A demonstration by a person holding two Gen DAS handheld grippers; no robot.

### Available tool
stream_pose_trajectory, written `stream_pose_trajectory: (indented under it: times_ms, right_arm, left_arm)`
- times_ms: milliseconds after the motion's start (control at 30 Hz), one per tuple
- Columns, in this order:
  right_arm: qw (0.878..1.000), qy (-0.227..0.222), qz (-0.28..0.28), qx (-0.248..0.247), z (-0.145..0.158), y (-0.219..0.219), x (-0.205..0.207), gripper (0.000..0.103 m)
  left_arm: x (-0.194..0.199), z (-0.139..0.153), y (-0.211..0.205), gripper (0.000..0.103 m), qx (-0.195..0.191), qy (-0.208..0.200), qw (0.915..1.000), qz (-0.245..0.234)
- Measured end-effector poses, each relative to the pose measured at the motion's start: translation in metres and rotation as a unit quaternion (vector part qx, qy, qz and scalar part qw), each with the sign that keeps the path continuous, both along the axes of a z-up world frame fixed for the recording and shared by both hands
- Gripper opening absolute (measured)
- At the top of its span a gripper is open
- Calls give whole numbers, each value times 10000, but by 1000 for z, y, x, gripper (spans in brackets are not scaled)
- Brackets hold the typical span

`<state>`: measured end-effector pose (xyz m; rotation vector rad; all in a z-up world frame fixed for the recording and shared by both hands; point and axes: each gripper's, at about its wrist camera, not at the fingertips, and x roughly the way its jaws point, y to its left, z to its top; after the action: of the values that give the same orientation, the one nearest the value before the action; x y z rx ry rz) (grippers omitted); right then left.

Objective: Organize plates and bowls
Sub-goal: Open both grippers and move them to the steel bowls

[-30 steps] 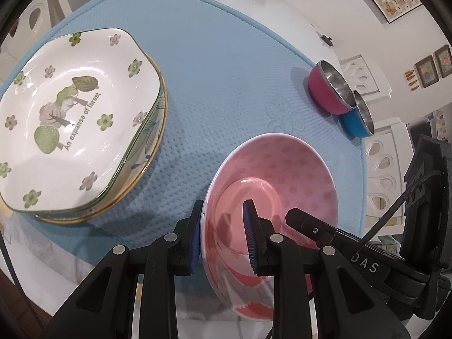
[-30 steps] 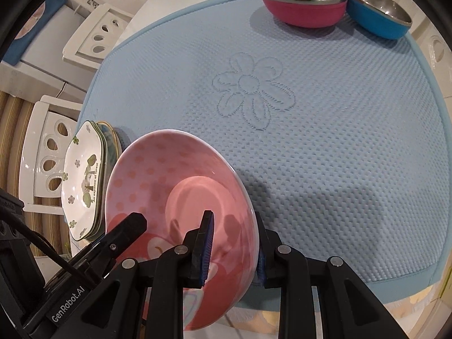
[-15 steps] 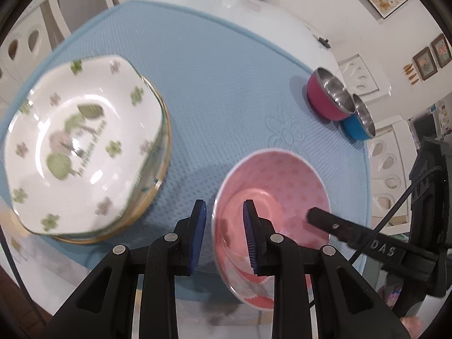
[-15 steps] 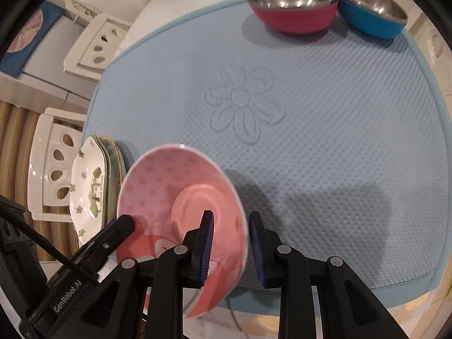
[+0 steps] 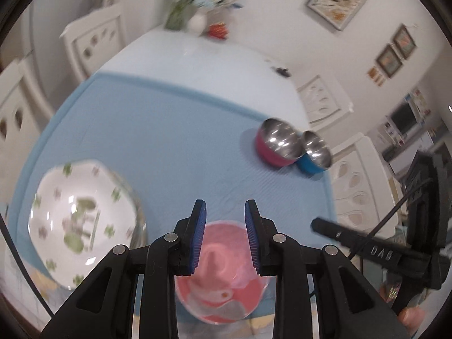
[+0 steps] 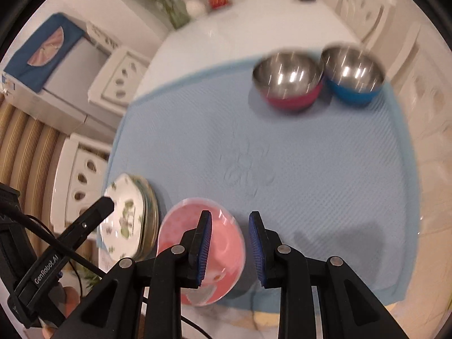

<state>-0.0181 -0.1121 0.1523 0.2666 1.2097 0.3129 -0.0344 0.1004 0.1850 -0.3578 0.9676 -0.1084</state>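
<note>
Both tools (left (image 5: pixel 223 234), right (image 6: pixel 229 247)) have lifted off the glossy pink bowl (image 5: pixel 220 282), jaws parted, empty.

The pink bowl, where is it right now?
The pink bowl sits on the blue mat's near edge, just right of the flowery plate stack in the right wrist view.

Floral plates (image 5: pixel 82 220) motion-blurred, print unreadable, pink bowl (image 5: pixel 223 276) partly hidden behind left gripper (image 5: pixel 224 237)
</note>
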Motion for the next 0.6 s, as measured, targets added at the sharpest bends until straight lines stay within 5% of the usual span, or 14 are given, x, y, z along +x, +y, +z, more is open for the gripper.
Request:
stream_pose_trajectory:
  times_ms: [67, 133, 167, 300, 600]
  right_arm:
    - [9995, -262, -160, -48, 17, -11, 5, 32]
    - [9977, -541, -409, 22, 34, -27, 9, 60]
    - [9961, -680, -555, 78, 41, -36, 11, 64]
    - [9914, -877, -939, 241, 53, -60, 25, 65]
    - [9822, 8, -1643, 906, -8, -92, 77, 65]
  left_arm:
    - [11, 14, -12, 27, 53, -132, 9997, -222]
    - [24, 24, -23, 40, 93, -256, 9989, -381]
    - [27, 28, -25, 44, 111, -313, 9985, -437]
    - [58, 39, -37, 59, 179, -409, 9966, -691]
    - [143, 10, -58, 59, 56, 4, 9932, -1159]
